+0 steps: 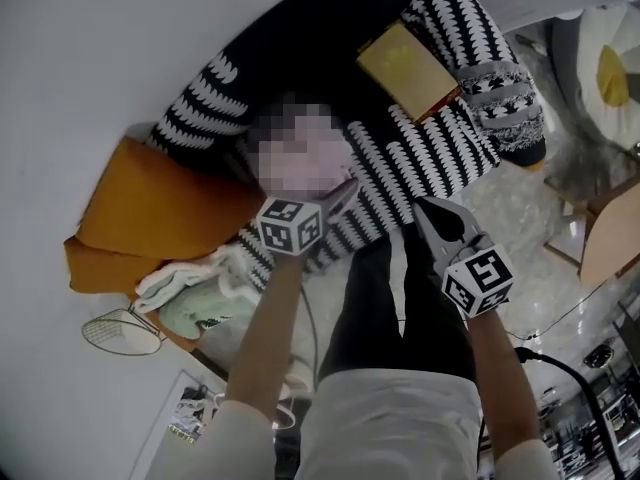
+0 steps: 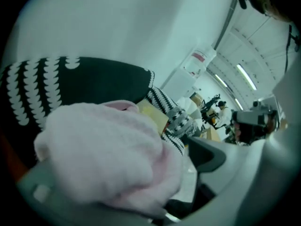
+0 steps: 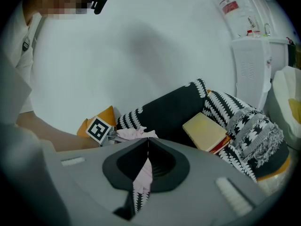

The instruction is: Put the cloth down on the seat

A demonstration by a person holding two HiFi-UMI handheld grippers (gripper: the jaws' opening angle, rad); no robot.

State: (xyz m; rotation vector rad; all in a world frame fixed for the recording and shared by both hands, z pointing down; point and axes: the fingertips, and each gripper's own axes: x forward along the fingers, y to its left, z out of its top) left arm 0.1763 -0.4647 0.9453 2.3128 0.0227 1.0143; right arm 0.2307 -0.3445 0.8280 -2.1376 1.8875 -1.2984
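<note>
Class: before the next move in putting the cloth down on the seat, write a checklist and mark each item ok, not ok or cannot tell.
1. Is the cloth over the seat: ok.
2. Does the cloth lie flat: not ok, it is bunched.
3. Are the jaws of the left gripper apart: ok.
4. Is the cloth clear of the left gripper: not ok, it lies against one jaw.
5. Is the right gripper free of the cloth: cannot tell. Its jaws meet at the tips, and a pink strip shows in the gap behind them.
6. Is the book apart from the cloth: ok.
</note>
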